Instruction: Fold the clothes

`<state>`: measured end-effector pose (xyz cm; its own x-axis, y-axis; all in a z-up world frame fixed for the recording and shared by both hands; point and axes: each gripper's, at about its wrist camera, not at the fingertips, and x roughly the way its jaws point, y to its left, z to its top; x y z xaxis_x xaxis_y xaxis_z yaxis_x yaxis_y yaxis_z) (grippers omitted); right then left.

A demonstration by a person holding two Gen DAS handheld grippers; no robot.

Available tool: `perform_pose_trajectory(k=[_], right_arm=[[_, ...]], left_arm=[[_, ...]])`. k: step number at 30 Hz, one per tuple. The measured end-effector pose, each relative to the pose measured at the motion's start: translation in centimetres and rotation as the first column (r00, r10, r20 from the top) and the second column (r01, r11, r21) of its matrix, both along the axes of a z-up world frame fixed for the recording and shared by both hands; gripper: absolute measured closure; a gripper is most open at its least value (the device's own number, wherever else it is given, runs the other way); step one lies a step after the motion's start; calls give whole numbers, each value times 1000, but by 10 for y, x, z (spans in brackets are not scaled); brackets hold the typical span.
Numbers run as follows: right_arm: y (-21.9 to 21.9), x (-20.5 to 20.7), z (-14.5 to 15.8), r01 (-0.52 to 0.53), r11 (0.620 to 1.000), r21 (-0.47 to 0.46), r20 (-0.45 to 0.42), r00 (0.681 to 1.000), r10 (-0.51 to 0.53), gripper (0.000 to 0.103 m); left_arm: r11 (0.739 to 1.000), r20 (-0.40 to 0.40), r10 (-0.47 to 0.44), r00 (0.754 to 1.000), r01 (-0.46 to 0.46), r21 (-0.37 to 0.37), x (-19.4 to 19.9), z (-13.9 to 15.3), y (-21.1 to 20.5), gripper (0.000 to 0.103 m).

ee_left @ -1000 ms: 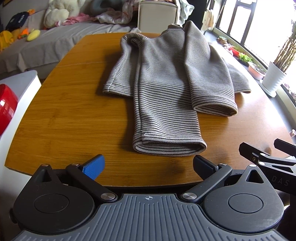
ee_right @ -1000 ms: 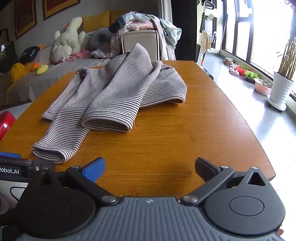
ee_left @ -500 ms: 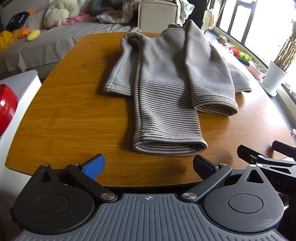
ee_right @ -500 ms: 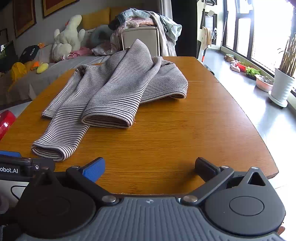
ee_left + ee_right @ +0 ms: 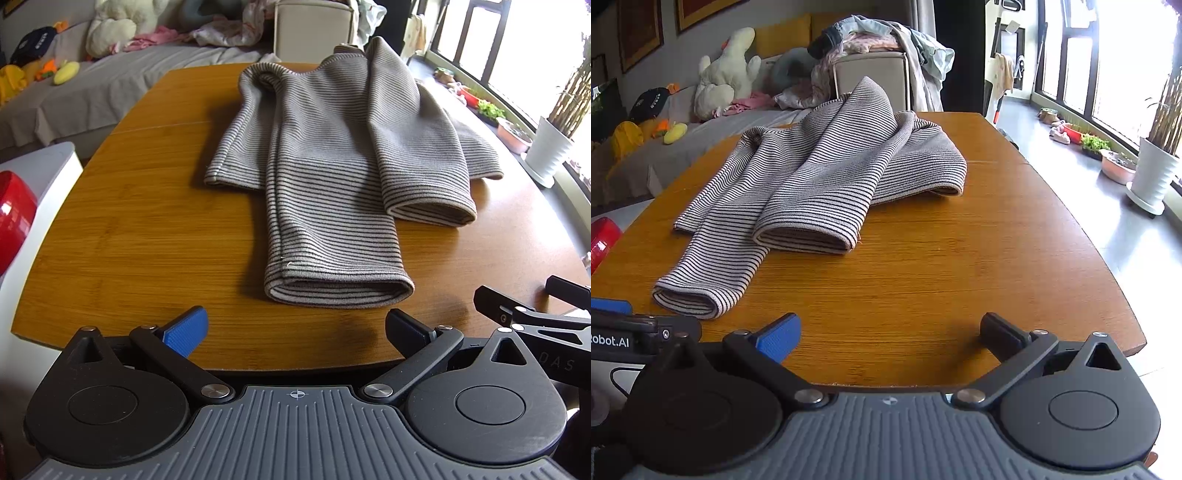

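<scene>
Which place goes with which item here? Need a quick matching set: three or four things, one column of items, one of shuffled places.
Items:
1. grey striped knit sweater
2. white ribbed plant pot
3. shiny red rounded object
4. cream plush toy

Places:
A. on the grey sofa behind the table
B. on the floor by the windows
C. spread on the brown wooden table
D. on the white surface left of the table

Pairs: 1-C, 2-B, 3-D, 4-A
</scene>
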<state>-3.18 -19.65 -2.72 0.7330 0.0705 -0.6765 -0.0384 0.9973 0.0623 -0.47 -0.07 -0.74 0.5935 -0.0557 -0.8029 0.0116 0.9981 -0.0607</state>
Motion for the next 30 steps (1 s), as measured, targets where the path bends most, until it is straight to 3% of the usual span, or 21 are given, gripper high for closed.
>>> perform_pose_trajectory(k=[30], right_arm=[[-4, -3, 0, -3, 1000, -4, -2, 1000, 3, 0]], left_arm=[[1000, -3, -1, 1000, 1, 5, 2, 2, -1, 0]])
